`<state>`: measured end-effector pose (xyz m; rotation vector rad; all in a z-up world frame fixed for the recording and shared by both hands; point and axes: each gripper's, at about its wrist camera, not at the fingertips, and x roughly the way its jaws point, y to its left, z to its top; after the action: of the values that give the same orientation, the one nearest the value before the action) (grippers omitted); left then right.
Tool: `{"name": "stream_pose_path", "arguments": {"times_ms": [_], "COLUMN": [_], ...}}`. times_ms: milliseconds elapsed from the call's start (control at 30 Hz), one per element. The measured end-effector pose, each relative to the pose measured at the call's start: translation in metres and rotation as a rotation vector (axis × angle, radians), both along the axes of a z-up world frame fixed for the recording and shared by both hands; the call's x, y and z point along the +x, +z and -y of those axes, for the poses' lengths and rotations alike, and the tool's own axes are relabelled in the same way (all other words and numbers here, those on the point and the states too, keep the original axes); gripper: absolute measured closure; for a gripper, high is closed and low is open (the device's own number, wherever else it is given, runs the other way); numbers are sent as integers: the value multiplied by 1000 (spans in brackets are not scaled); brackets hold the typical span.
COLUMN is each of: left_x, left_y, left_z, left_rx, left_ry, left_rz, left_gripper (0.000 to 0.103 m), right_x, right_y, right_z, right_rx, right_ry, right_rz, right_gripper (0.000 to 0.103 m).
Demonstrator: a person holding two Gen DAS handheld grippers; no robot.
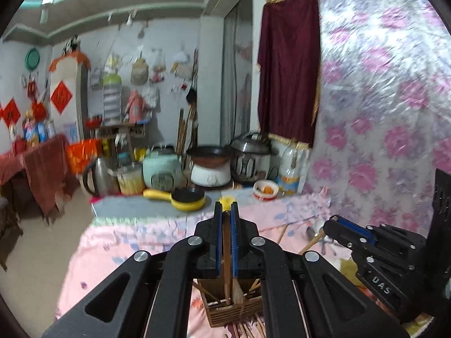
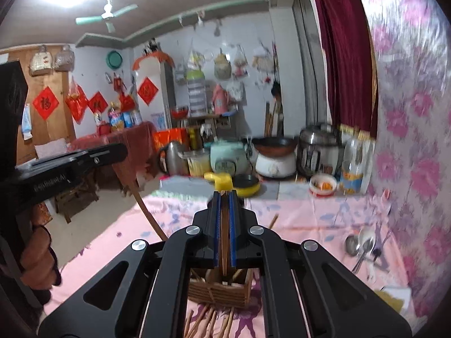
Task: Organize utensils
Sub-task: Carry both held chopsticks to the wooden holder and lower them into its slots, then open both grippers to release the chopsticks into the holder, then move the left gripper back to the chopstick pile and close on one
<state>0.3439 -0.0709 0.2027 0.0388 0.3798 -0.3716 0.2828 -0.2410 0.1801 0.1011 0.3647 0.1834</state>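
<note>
**Both grippers clamping wooden utensils above the slatted holder**

The left gripper (image 1: 226, 211) is pinching a long brown wooden utensil (image 1: 226, 242) between its blue-padded jaws; the handle is running down between the pads toward the square slatted wooden utensil holder (image 1: 235, 308) sitting directly beneath. The holder is standing on the pink floral tablecloth (image 1: 118, 242), with other wooden pieces leaning inside it.

The right gripper (image 2: 225, 197) is likewise clenching thin wooden sticks, chopstick-like (image 2: 224, 239), with their lower ends hanging over the same holder (image 2: 220, 290). Loose wooden chopsticks (image 2: 208, 318) are lying on the cloth just in front of the holder.

In the right wrist view, a hand (image 2: 39, 256) is gripping the left tool's handle at far left, and a curved wooden utensil (image 2: 146, 211) is hanging from that tool.

Metal spoons (image 2: 360, 245) are lying together on the cloth, well apart to the right. A yellow small frying pan (image 1: 187, 198) is sitting at the table's far end, near blurred cookers.
</note>
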Motion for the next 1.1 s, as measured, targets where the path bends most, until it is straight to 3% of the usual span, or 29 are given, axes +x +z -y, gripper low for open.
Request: {"name": "stream_pose_path", "arguments": {"times_ms": [167,333,367,400,433,467,500,633,700,733,767,800,900,1100], "left_x": [34,42,41,39,37,32,27,9,-4,-10,-18,-27,-54,-104], "left_y": [-54,-74,-77,-79,-81,-82,-83,-80,-79,-79,-79,-82,-96,-169], "left_z": [-10,-20,-21,-23,-24,-28,-32,-45,-52,-54,-56,-57,-58,-59], "left_rx": [-9,-7,-11,-12,-8,-14,-23,-43,-51,-48,-42,-28,29,155], "left_ry": [57,71,56,49,51,80,109,120,137,145,154,169,221,245], "left_rz": [-79,-116,-134,-146,-161,-154,-136,-149,-135,-127,-119,-108,-73,-163], "left_gripper": [97,97,96,78,33,15,5,5,5,5,5,5,5,5], "right_x": [21,21,21,21,22,21,21,8,-10,-21,-34,-44,-75,-117], "right_y": [-40,-45,-46,-47,-48,-48,-49,-45,-43,-41,-42,-43,-58,-133], "right_z": [8,12,10,10,9,10,11,22,30,32,34,34,31,36], "right_rx": [13,9,4,-6,-17,-19,-17,38,85,98,106,105,83,190], "right_ry": [-28,-26,-8,-7,-11,-15,-19,-37,-63,-80,-108,-134,-186,-166], "right_rz": [-116,-123,-130,-140,-156,-161,-163,-159,-124,-98,-60,-34,-5,-187], "right_gripper": [96,96,91,90,90,90,90,84,48,35,14,6,6,6]}}
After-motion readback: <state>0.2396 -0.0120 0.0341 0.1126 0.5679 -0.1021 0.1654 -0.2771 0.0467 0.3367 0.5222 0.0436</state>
